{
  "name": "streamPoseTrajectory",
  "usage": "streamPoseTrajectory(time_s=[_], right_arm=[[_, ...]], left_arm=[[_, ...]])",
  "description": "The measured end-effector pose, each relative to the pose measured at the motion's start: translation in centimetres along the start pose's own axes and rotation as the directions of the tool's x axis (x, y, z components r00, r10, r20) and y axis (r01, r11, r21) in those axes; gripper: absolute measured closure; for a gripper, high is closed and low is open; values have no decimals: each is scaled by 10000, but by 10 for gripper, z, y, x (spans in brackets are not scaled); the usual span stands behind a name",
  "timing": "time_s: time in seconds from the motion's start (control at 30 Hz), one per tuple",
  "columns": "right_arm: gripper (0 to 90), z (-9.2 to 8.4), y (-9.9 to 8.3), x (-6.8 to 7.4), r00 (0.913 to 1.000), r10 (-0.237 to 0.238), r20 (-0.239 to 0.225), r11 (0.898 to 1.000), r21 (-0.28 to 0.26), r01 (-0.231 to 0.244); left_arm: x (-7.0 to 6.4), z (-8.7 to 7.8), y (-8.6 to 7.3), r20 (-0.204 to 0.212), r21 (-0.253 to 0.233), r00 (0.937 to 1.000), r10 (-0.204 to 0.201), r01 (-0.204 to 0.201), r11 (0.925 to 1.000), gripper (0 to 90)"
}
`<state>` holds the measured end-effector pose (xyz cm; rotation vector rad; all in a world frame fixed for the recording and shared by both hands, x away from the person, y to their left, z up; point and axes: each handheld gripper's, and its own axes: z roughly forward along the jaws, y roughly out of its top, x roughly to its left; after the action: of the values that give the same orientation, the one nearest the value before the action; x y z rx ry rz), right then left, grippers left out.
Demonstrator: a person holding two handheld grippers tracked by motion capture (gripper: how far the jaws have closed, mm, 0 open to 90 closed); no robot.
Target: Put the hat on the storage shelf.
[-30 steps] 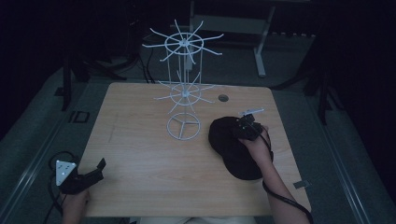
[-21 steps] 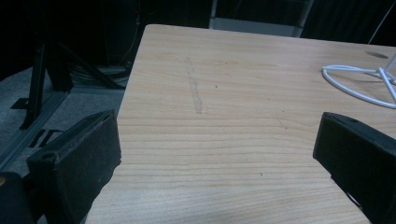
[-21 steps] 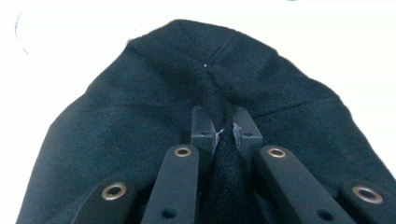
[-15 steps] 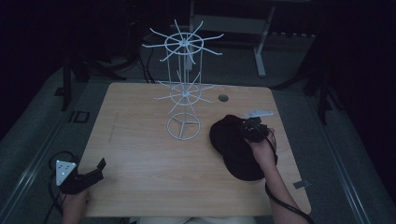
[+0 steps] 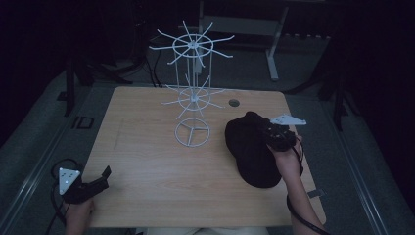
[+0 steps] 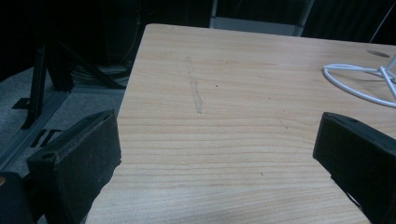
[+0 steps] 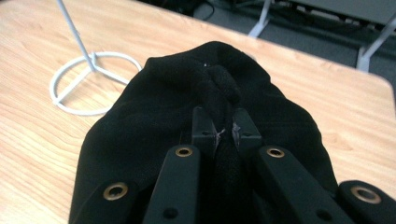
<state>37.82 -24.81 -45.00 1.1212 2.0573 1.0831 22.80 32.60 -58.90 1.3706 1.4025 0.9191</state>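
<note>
A black fabric hat [image 5: 249, 156] lies on the right side of the wooden table [image 5: 147, 152]. My right gripper [image 5: 264, 131] is shut on a raised fold of the hat's cloth, and the pinched part is lifted a little off the table. In the right gripper view the two jaws meet on that bunched fold of the hat [image 7: 154, 107], with the right gripper [image 7: 223, 125] at its crown. My left gripper [image 5: 103, 175] rests at the table's front left corner. Its jaws stand wide apart, and the left gripper [image 6: 215, 154] has only bare wood between them.
A white wire rack [image 5: 193, 93] with two tiers of spokes stands at the table's middle back on a ring base [image 5: 192, 132], just left of the hat. A round cable hole [image 5: 234, 103] sits behind the hat. Dark floor and metal frames surround the table.
The right gripper's jaws closed on the hat's cloth, and the hand has moved a little right and up, drawing the fold with it. The left gripper has stayed still.
</note>
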Motion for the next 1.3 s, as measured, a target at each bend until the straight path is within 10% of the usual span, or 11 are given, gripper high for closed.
streamPoseTrajectory(time_s=[0.27, 0.63, 0.97, 1.3], right_arm=[[836, -45, 17, 2, 10000, 50, -15, 9903, -1386, -52], [836, -105, 46, 12, 10000, -31, -17, 9507, -3102, 24], [835, -166, 91, 24, 9987, -496, 106, 8730, -4853, 485], [836, -191, 135, 39, 9958, -897, 178, 8165, -5712, 837]], left_arm=[[0, 0, 0, -15, 2, 10000, 11, -11, 10000, 14], [0, 0, 0, -8, -7, 10000, 2, -2, 10000, 15], [0, 0, 0, -18, -5, 10000, 26, -26, 10000, 15], [0, 0, 0, -18, -23, 10000, 49, -49, 10000, 15]])
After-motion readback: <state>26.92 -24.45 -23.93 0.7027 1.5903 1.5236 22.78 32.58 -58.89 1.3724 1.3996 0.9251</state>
